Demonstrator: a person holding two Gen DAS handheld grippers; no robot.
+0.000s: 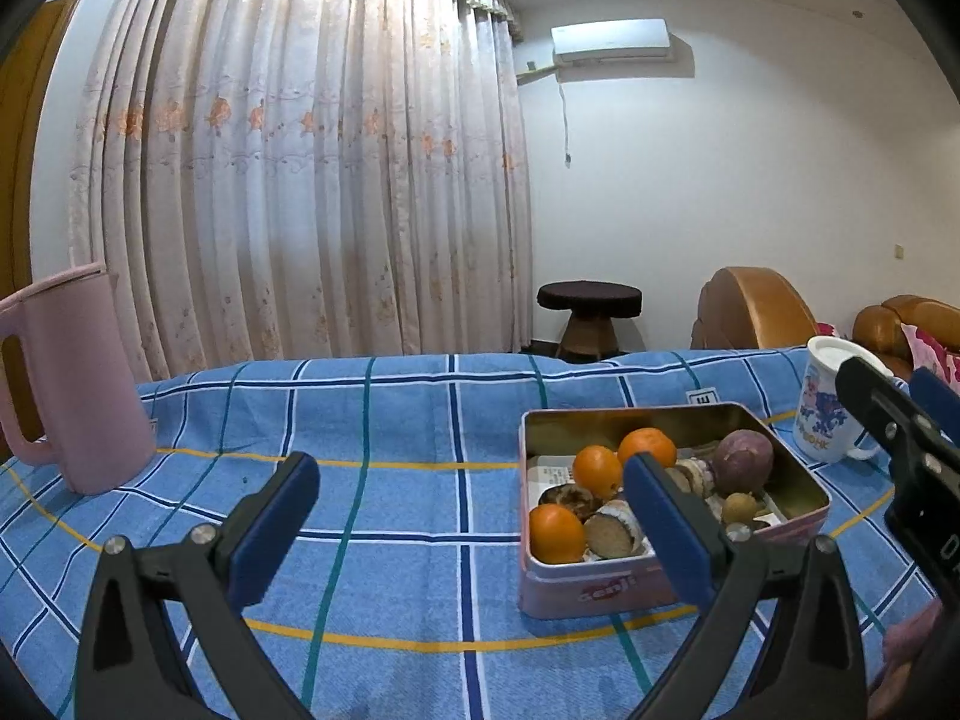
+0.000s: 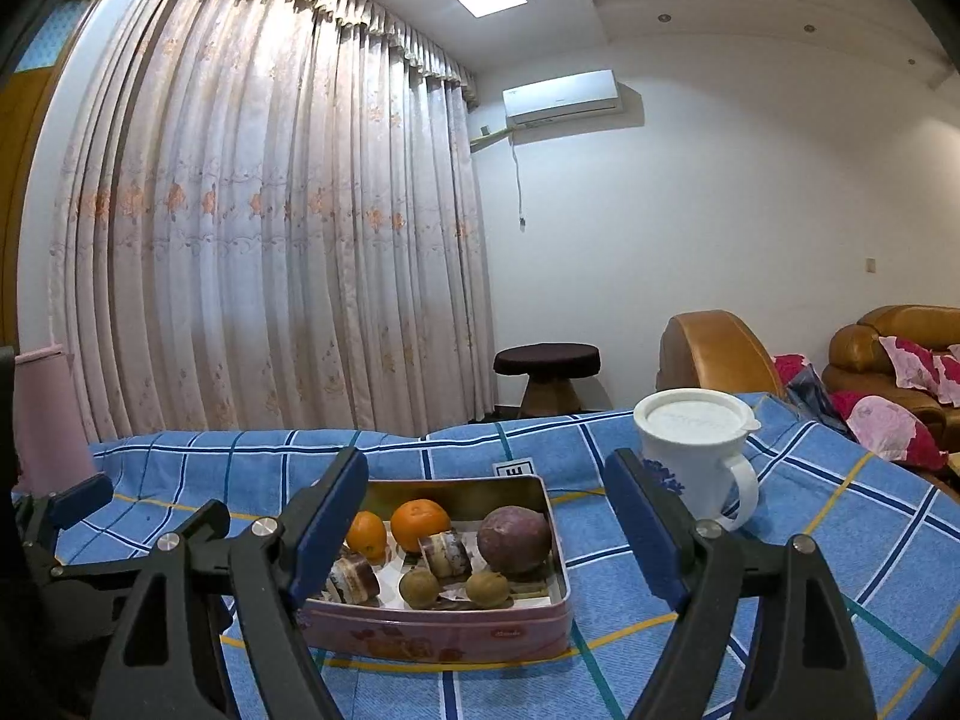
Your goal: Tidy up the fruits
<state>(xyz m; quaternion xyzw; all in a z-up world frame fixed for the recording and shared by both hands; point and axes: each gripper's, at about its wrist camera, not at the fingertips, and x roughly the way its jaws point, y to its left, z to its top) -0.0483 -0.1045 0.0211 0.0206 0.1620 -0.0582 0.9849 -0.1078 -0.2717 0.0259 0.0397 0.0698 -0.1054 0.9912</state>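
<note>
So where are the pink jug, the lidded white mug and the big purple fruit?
Pink plastic jug (image 1: 90,396): left wrist view, on its side wall.
White lidded mug (image 2: 690,456): right wrist view, on its body.
Round purple fruit (image 2: 515,531): right wrist view, on its skin.

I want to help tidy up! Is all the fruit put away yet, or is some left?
The oranges, a purple fruit and small brown fruits already sit in the tin. Both the left gripper and right gripper are open and hold nothing. No fruit shows on the tablecloth, so little seems left.

My left camera looks low across the worktop (image 1: 420,420) toward the curtain (image 1: 300,180), tin (image 1: 600,588) lower right. My right camera faces likewise, nearer, tin (image 2: 450,630) lower centre; both share it.
</note>
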